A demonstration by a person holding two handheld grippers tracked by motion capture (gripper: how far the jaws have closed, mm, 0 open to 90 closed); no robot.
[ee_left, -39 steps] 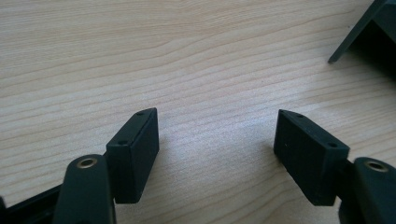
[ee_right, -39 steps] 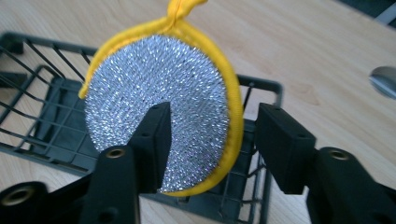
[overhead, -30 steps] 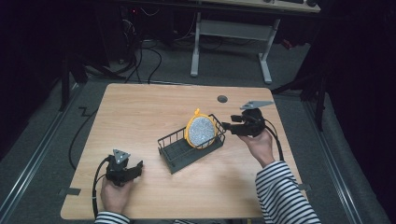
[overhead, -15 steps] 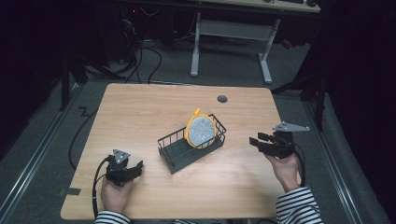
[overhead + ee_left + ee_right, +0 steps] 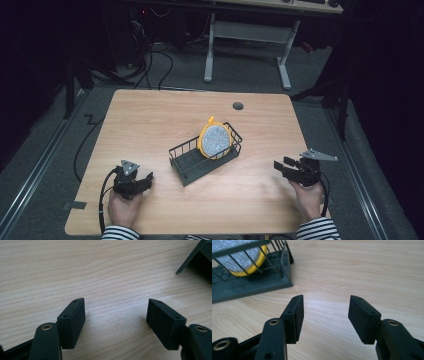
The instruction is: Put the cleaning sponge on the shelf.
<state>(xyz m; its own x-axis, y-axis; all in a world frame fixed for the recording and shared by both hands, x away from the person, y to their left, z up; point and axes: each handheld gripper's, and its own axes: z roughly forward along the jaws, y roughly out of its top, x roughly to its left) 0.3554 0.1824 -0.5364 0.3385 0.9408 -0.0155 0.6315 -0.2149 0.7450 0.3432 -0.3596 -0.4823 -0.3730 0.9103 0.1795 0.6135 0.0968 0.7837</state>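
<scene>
Both pairs of jaws stood spread with only bare wood between them. On the right gripper (image 5: 285,167) the jaws had just been opening a little wider, with nothing held; it sat low over the tabletop (image 5: 165,117) near the right edge, in the person's right hand (image 5: 306,196), pointing toward the middle. From its own camera, the right gripper (image 5: 325,315) faced a corner of the rack and part of the yellow rim behind the wires.

A dark wire dish rack (image 5: 192,162) sat near the centre of the tabletop, set at an angle. A round yellow-rimmed plate (image 5: 216,140) with a speckled grey face stood upright on edge at the rack's far end.

At the front left, the left gripper (image 5: 145,180) rested on the tabletop in the left hand (image 5: 122,210), well apart from the rack. Seen from its own camera, the left gripper (image 5: 116,315) showed plain wood grain between the jaws and a dark rack corner at the upper right.
</scene>
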